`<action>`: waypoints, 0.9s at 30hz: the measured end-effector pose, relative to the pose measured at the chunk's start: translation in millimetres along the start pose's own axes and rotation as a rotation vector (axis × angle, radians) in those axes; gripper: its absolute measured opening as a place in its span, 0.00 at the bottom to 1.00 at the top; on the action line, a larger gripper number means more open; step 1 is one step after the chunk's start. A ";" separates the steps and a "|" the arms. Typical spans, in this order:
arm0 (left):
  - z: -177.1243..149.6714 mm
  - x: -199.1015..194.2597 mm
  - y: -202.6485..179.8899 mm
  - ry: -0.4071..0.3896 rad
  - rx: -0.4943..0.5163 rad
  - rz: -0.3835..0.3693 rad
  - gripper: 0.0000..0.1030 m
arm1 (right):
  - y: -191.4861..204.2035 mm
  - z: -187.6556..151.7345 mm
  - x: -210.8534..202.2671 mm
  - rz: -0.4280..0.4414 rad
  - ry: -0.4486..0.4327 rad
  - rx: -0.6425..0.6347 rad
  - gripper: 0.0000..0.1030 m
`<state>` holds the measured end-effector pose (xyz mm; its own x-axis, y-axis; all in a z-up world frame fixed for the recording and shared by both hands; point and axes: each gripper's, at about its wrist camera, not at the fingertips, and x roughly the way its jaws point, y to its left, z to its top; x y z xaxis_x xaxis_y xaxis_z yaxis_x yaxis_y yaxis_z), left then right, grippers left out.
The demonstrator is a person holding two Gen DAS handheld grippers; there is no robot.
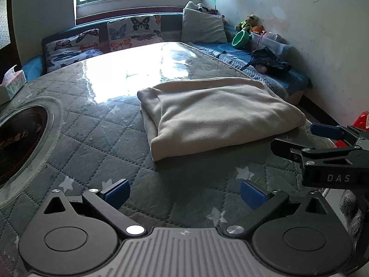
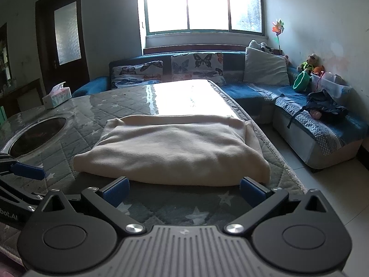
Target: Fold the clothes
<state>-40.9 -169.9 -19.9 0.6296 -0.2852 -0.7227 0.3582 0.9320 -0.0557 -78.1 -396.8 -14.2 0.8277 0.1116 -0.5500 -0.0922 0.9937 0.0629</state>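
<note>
Beige garment (image 2: 170, 147) lies folded into a thick rectangle near the surface's (image 2: 96, 110) right edge; your left tongs (image 1: 183, 192) and right tongs (image 2: 183, 190) gape, empty. Little remains.

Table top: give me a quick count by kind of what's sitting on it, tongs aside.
Folded beige garment: 1
Tissue box: 1
Round inset plate: 1
Total: 3
</note>
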 end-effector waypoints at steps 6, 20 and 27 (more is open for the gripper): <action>-1.0 -1.9 1.5 -0.003 -0.005 0.007 1.00 | 3.6 -0.4 -0.4 -0.001 0.007 -0.006 1.00; -1.4 -0.7 4.1 -0.002 -0.011 0.021 1.00 | 5.3 0.0 0.3 -0.002 0.018 -0.015 1.00; -1.0 -1.0 4.7 -0.006 -0.013 0.027 1.00 | 6.7 0.5 0.7 0.003 0.020 -0.020 1.00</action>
<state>-40.6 -165.0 -20.1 0.6430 -0.2609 -0.7201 0.3320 0.9422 -0.0449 -77.9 -390.1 -13.7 0.8163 0.1144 -0.5662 -0.1060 0.9932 0.0478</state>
